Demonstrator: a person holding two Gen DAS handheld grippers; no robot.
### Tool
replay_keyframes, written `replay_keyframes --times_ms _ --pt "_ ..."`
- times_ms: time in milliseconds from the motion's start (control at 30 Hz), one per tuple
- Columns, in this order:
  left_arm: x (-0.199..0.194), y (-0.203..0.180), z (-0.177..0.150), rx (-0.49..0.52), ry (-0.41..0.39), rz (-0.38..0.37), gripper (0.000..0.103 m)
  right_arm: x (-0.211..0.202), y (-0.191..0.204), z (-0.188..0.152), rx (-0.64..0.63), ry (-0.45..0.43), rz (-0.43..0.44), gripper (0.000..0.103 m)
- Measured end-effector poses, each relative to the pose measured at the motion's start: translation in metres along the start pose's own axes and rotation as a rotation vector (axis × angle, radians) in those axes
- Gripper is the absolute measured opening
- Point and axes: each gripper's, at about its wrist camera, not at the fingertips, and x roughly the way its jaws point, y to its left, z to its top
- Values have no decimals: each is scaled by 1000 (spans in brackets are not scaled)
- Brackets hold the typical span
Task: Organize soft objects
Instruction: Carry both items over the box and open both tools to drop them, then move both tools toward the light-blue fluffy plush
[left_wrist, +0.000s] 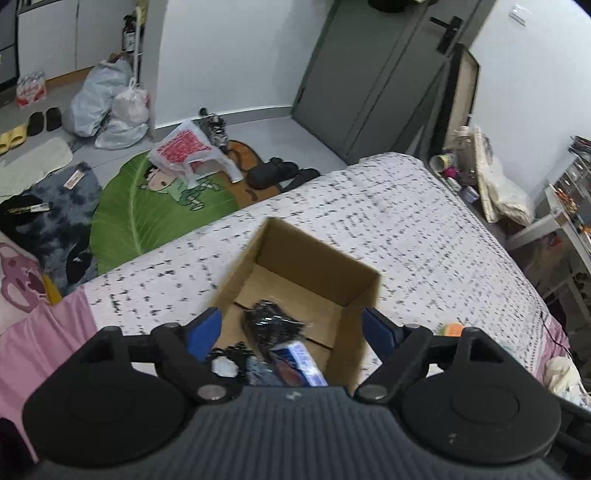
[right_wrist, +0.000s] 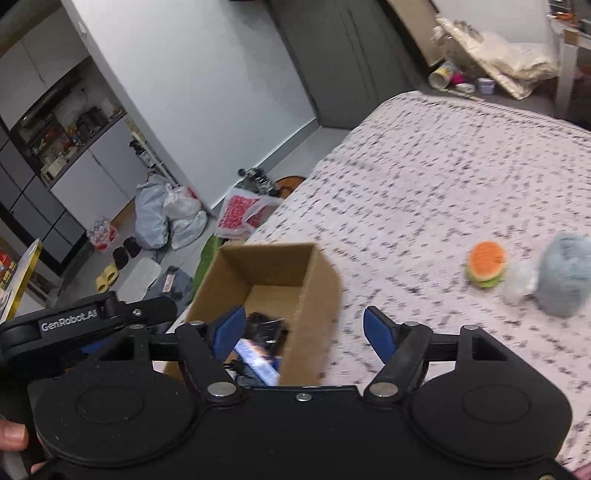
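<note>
An open cardboard box stands on the bed. Inside lie a dark wrapped bundle and a blue-and-white packet. My left gripper is open and empty, hovering over the box's near end. My right gripper is open and empty, straddling the box's right wall. A plush burger and a blue-grey fluffy toy lie on the bed to the right, with a clear plastic piece between them. The burger's edge also shows in the left wrist view.
The bed has a white speckled cover. The floor beyond holds rugs, plastic bags and slippers. The left gripper's body shows left of the box. A shelf stands right of the bed.
</note>
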Motion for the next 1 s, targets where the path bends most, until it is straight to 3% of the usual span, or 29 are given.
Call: replay_keyframes --times_ms 333,533,1000 --pt "-3 -51 -15 46 -4 -30 84 -46 -66 14 88 -89 -55 91" --pt "-5 -75 -20 56 -18 -25 90 -63 -102 16 151 -117 -73 95" --pt "7 -138 -38 121 0 -77 90 -79 -181 18 344 -185 -81 101"
